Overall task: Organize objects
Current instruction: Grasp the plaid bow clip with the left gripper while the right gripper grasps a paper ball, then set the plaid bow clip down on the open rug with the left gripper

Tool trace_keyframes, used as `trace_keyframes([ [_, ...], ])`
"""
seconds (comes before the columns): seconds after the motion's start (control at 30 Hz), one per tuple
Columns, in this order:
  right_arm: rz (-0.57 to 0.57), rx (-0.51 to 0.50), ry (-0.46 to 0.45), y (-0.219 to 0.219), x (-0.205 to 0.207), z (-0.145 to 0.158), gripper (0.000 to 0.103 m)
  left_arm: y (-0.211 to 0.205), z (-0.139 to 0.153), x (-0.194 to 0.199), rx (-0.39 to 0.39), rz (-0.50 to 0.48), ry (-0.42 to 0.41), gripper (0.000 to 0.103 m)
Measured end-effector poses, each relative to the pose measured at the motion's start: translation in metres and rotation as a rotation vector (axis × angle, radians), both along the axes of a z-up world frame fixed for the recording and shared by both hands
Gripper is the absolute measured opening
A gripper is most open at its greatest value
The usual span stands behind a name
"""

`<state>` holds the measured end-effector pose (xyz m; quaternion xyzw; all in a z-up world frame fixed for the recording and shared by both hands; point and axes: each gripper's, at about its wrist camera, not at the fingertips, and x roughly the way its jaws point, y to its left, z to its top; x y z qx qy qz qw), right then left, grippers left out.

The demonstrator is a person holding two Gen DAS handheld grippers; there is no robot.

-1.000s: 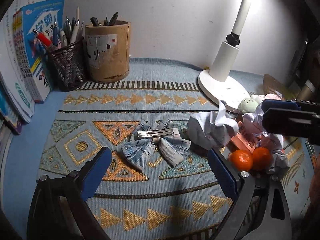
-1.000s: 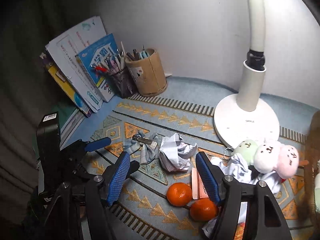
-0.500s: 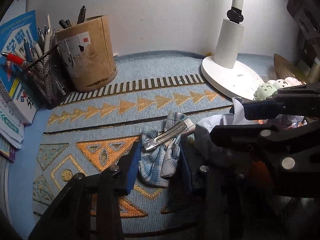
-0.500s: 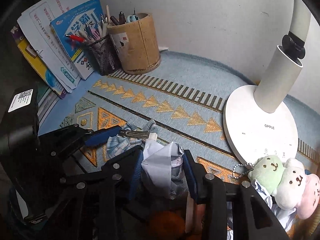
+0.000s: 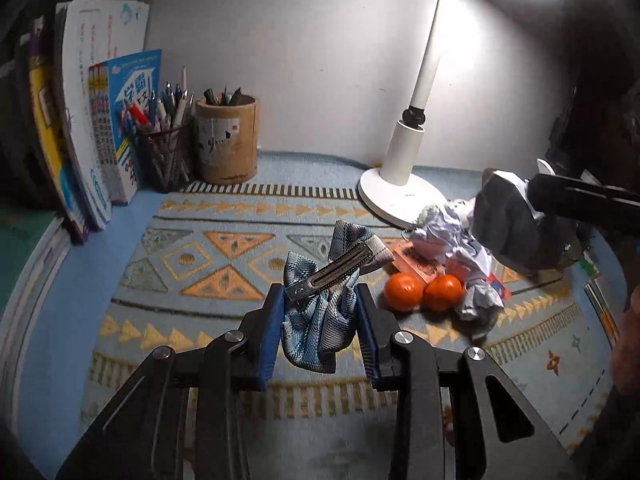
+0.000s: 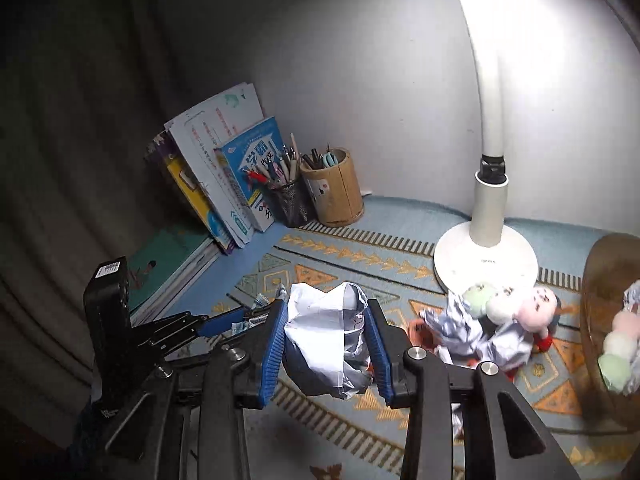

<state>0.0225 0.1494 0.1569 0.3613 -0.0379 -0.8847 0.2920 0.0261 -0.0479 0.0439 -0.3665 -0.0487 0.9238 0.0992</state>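
My left gripper (image 5: 322, 330) is shut on a blue plaid bow hair clip (image 5: 320, 312), held above the patterned mat (image 5: 208, 264); its metal clip points up and right. My right gripper (image 6: 326, 350) is shut on a crumpled ball of white paper (image 6: 324, 340), also lifted off the mat. In the left wrist view the right gripper with its paper ball (image 5: 504, 220) hangs at the right edge. In the right wrist view the left gripper (image 6: 236, 322) shows at the left with a bit of the bow.
Two oranges (image 5: 424, 291), more crumpled paper (image 5: 452, 236), an orange card and plush toys (image 6: 508, 304) lie near the white lamp base (image 6: 486, 258). A wooden pen cup (image 5: 226, 140), a mesh pen holder (image 5: 164, 158) and books (image 5: 100, 140) stand at the back left. A wooden bowl (image 6: 600, 280) holds plush balls at right.
Both grippers went from open over the mat to shut, the left on the bow clip and the right on the paper ball. Both have since lifted up and drawn back.
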Motion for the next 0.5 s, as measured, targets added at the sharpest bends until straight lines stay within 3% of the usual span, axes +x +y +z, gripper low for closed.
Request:
trace_keyframes([
  [0.1, -0.07, 0.028, -0.049, 0.032, 0.048, -0.035, 0.038, 0.015, -0.024, 0.027, 0.0, 0.017, -0.066, 0.031],
  [0.27, -0.237, -0.082, -0.191, 0.089, 0.079, -0.099, 0.038, 0.039, -0.051, 0.044, 0.01, 0.06, -0.144, 0.032],
  [0.37, -0.306, 0.088, -0.133, 0.092, 0.088, -0.108, 0.038, 0.056, -0.06, 0.044, -0.049, 0.118, -0.197, 0.04],
  [0.5, -0.335, 0.163, -0.043, 0.096, 0.099, -0.104, 0.039, 0.07, -0.061, 0.051, 0.002, 0.074, -0.252, 0.046],
])
